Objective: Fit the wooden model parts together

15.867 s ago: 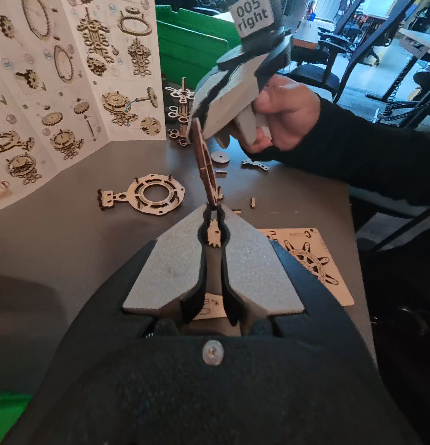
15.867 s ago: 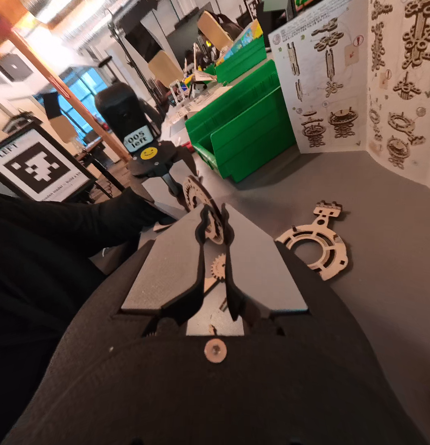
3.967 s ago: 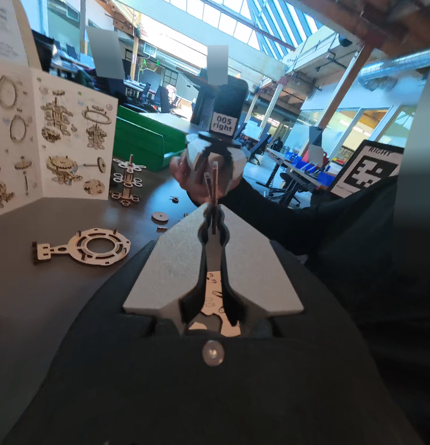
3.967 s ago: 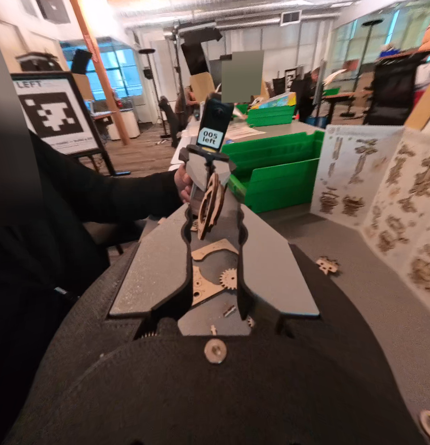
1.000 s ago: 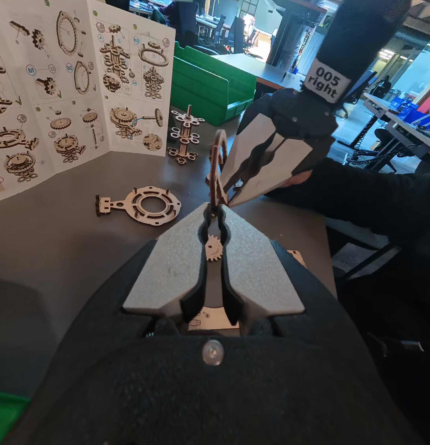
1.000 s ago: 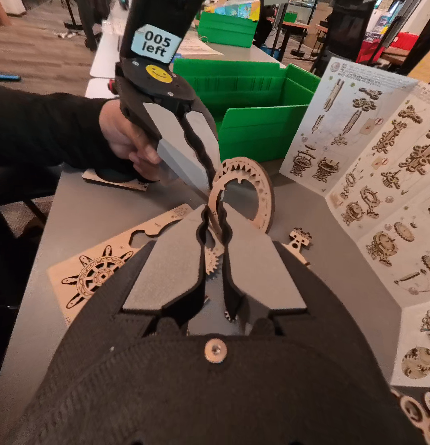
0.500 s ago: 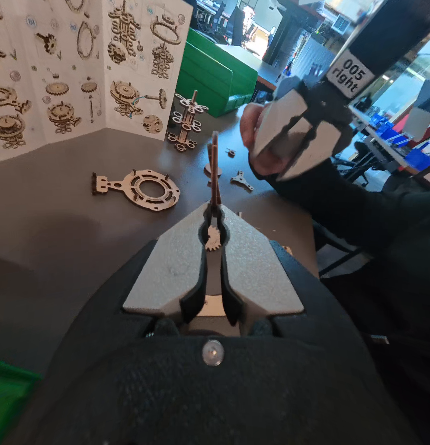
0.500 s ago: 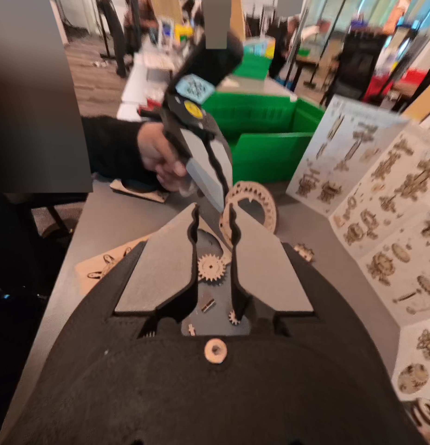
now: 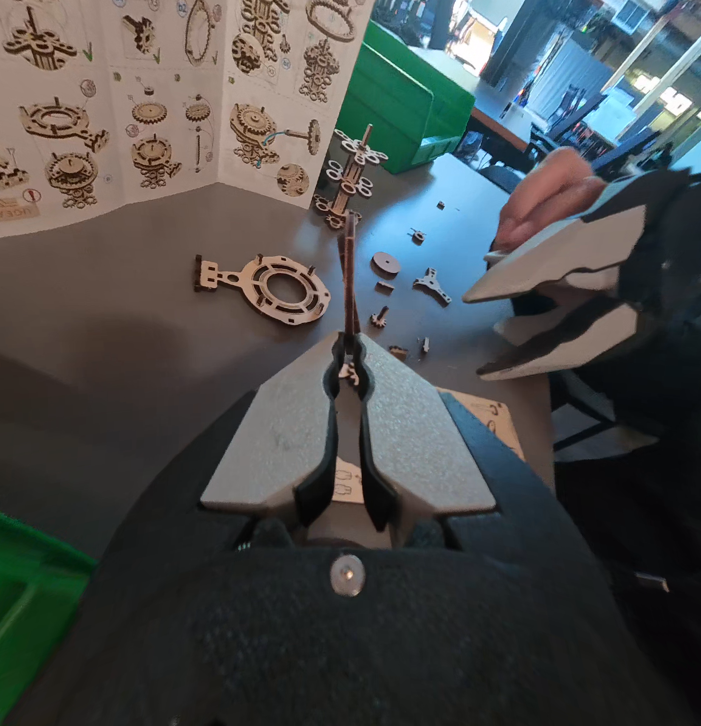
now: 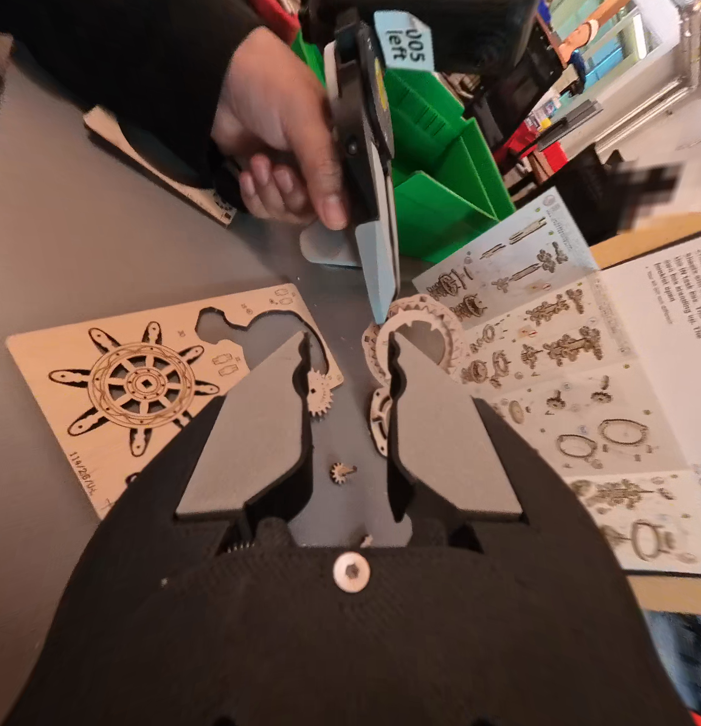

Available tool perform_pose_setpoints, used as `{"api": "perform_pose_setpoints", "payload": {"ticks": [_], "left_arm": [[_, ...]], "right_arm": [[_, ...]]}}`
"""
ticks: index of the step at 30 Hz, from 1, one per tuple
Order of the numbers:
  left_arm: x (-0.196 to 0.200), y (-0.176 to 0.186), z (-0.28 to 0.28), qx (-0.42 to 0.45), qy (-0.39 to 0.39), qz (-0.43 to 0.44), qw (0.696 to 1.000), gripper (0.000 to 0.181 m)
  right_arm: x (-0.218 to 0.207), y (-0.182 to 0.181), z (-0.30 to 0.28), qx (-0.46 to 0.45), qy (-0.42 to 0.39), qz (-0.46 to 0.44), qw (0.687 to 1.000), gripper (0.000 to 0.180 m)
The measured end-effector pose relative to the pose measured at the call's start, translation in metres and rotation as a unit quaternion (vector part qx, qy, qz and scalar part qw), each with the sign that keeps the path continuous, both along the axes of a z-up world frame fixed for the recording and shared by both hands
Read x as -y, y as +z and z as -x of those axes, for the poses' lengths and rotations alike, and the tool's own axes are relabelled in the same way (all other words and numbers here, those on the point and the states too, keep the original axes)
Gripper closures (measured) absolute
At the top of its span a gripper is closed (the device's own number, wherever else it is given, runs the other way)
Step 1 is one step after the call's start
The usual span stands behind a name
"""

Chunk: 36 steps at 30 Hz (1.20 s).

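left gripper (image 9: 349, 345) clamps thin toothed wooden ring (image 10: 439, 314) edge-on.

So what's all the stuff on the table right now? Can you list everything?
Toothed ring: one, light wood, held upright in the left gripper.
Round frame with handle: one, light wood, flat on the table middle.
Stacked-loops tower: one, light wood, standing by the booklet.
Small loose parts: several, wood, scattered, among them a disc, a three-armed piece and a tiny gear on a peg.
Medium gear: one, light wood, beside the sheet.
Cut-out sheet with wheel pattern: one, light wood, near table edge.
Instruction booklet: one, white, standing folded.
Bins: green, behind.
Table: one, grey.
Left gripper: shut on the ring.
Right gripper: open, empty.
Hands: two, holding the grippers.
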<state>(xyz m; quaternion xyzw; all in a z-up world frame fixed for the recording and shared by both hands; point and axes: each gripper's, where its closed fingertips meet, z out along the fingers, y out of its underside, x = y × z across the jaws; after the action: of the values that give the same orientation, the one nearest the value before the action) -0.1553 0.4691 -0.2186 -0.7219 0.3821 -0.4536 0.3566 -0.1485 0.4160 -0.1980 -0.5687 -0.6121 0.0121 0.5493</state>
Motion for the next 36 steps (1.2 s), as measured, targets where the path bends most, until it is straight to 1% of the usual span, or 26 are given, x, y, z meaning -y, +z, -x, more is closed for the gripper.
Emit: {"api": "perform_pose_setpoints", "payload": {"ticks": [1, 3, 5, 6, 7, 8, 9, 10, 11, 13, 15, 17, 19, 21, 23, 24, 25, 26, 27, 29, 31, 33, 35, 36], "left_arm": [[0.001, 0.000, -0.001, -0.008, -0.002, -0.013, 1.000, 0.181], [0.005, 0.000, -0.003, -0.017, -0.010, -0.028, 0.999, 0.181], [0.016, 0.007, -0.008, -0.001, -0.037, -0.043, 0.998, 0.181], [0.026, 0.013, -0.013, 0.009, -0.060, -0.055, 0.997, 0.181], [0.017, 0.004, -0.009, -0.034, -0.032, -0.088, 0.995, 0.181], [0.013, -0.001, -0.006, -0.062, -0.027, -0.110, 0.992, 0.180], [0.012, -0.001, -0.005, -0.055, -0.020, -0.096, 0.994, 0.180], [0.006, -0.001, -0.002, -0.052, -0.006, -0.083, 0.995, 0.181], [-0.002, -0.004, 0.003, -0.062, 0.012, -0.088, 0.994, 0.181], [-0.008, -0.004, 0.009, -0.060, 0.025, -0.081, 0.995, 0.181], [-0.008, -0.003, 0.009, -0.050, 0.024, -0.066, 0.996, 0.181], [-0.006, -0.001, 0.007, -0.049, 0.020, -0.072, 0.996, 0.181], [-0.001, 0.000, 0.004, -0.043, 0.011, -0.069, 0.997, 0.181], [0.003, 0.002, 0.002, -0.037, 0.000, -0.070, 0.997, 0.181], [0.016, 0.010, -0.005, -0.011, -0.035, -0.072, 0.997, 0.181], [0.024, 0.014, -0.009, -0.002, -0.052, -0.071, 0.996, 0.181], [0.024, 0.010, -0.010, -0.019, -0.053, -0.080, 0.995, 0.179], [0.019, 0.003, -0.008, -0.047, -0.043, -0.094, 0.994, 0.178], [0.015, 0.001, -0.005, -0.053, -0.032, -0.094, 0.994, 0.180], [0.013, 0.006, -0.001, -0.026, -0.031, -0.074, 0.996, 0.181], [0.007, 0.007, 0.003, -0.030, -0.019, -0.078, 0.996, 0.181], [0.017, 0.013, -0.001, -0.012, -0.042, -0.084, 0.996, 0.181], [0.031, 0.017, -0.010, -0.010, -0.070, -0.112, 0.991, 0.181], [0.027, 0.010, -0.010, -0.043, -0.056, -0.137, 0.988, 0.180]], "right_arm": [[-0.001, 0.001, 0.000, 0.011, -0.007, -0.021, 1.000, 0.145], [-0.007, 0.005, 0.000, 0.028, -0.021, -0.057, 0.998, 0.159], [-0.015, 0.003, 0.004, 0.041, -0.023, -0.074, 0.996, 0.176], [-0.022, -0.003, 0.008, 0.052, -0.025, -0.075, 0.996, 0.180], [-0.032, -0.010, 0.008, 0.067, -0.034, -0.076, 0.994, 0.180], [-0.041, -0.016, 0.007, 0.084, -0.045, -0.073, 0.993, 0.180], [-0.044, -0.017, 0.004, 0.091, -0.061, -0.065, 0.992, 0.180], [-0.043, -0.013, 0.001, 0.084, -0.070, -0.064, 0.992, 0.167], [-0.038, -0.009, 0.000, 0.073, -0.065, -0.063, 0.993, 0.154], [-0.027, -0.003, -0.002, 0.043, -0.052, -0.062, 0.996, 0.174], [-0.029, 0.009, -0.011, 0.012, -0.082, -0.098, 0.992, 0.180], [-0.031, 0.022, -0.018, -0.010, -0.113, -0.142, 0.983, 0.180], [-0.031, 0.027, -0.018, -0.019, -0.122, -0.162, 0.979, 0.180], [-0.033, 0.025, -0.014, -0.006, -0.120, -0.168, 0.978, 0.180], [-0.041, 0.022, -0.009, 0.013, -0.117, -0.183, 0.976, 0.180], [-0.049, 0.016, -0.006, 0.025, -0.118, -0.179, 0.977, 0.180], [-0.058, 0.008, -0.003, 0.038, -0.120, -0.168, 0.978, 0.180], [-0.062, 0.002, -0.002, 0.054, -0.122, -0.156, 0.979, 0.180], [-0.063, 0.000, -0.003, 0.063, -0.123, -0.154, 0.978, 0.180], [-0.054, 0.009, -0.006, 0.044, -0.116, -0.162, 0.979, 0.180], [-0.046, 0.017, -0.011, 0.025, -0.114, -0.163, 0.980, 0.180], [-0.040, 0.020, -0.011, 0.020, -0.108, -0.163, 0.981, 0.180], [-0.047, 0.012, -0.003, 0.034, -0.106, -0.157, 0.981, 0.180], [-0.055, 0.003, -0.001, 0.048, -0.107, -0.146, 0.982, 0.180]]}}
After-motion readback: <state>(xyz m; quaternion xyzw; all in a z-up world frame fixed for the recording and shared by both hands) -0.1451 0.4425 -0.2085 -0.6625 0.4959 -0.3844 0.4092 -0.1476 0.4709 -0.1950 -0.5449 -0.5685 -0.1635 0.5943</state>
